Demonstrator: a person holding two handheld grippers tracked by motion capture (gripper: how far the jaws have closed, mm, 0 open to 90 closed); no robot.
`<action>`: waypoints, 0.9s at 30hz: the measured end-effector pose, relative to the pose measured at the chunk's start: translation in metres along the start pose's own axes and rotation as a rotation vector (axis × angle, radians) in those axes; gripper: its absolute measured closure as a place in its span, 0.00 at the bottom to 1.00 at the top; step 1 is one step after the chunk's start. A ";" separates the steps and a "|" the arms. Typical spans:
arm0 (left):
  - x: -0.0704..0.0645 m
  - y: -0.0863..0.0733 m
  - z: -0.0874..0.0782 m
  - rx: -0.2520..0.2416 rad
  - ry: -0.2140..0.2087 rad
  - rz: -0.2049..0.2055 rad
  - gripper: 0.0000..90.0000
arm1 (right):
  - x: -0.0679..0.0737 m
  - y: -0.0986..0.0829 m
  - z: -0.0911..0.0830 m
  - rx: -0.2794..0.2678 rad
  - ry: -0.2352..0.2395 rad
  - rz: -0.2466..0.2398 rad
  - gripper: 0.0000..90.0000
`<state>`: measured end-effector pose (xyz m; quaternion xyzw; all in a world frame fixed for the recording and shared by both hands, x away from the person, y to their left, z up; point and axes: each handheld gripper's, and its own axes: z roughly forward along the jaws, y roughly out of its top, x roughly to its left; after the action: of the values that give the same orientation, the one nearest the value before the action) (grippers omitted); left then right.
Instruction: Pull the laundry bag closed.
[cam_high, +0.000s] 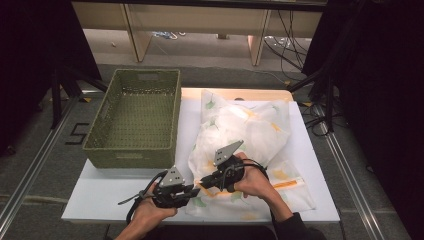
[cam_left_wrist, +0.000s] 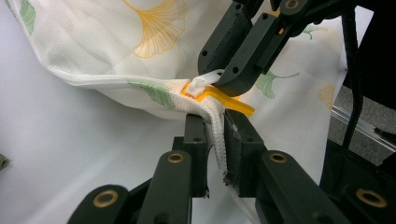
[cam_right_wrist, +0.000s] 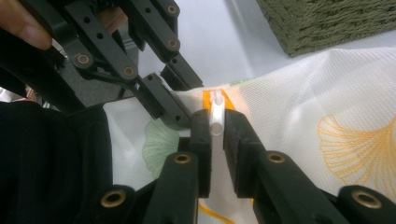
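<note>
We're clamping the left gripper (cam_left_wrist: 215, 140) on the white ginkgo-print mesh laundry bag (cam_high: 240, 135) hem, right gripper (cam_right_wrist: 217, 135) pinching the white plastic zipper pull (cam_right_wrist: 217, 114); pull risks slipping out sideways.

We see a green woven basket (cam_high: 132, 120) standing on the white counter (cam_high: 100, 192) at far left, and cables (cam_high: 285, 45) on the floor beyond.

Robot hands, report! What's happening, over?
Left gripper shut on bag edge. Right gripper shut on zipper pull. Basket stands apart, nothing blocking.
</note>
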<state>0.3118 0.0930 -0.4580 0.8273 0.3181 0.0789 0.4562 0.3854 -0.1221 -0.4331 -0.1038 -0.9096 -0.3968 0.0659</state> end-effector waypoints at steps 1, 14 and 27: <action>-0.001 0.000 0.000 -0.005 -0.001 -0.008 0.87 | 0.000 0.000 0.000 0.005 -0.010 -0.005 0.93; 0.006 -0.001 -0.001 0.006 -0.057 -0.100 0.69 | 0.004 0.002 0.001 0.024 -0.035 -0.029 0.94; 0.023 -0.001 -0.006 0.010 -0.128 -0.174 0.67 | 0.010 0.004 0.002 0.074 -0.068 -0.034 0.94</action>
<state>0.3274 0.1115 -0.4593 0.8022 0.3592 -0.0155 0.4766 0.3764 -0.1169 -0.4296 -0.0991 -0.9270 -0.3603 0.0321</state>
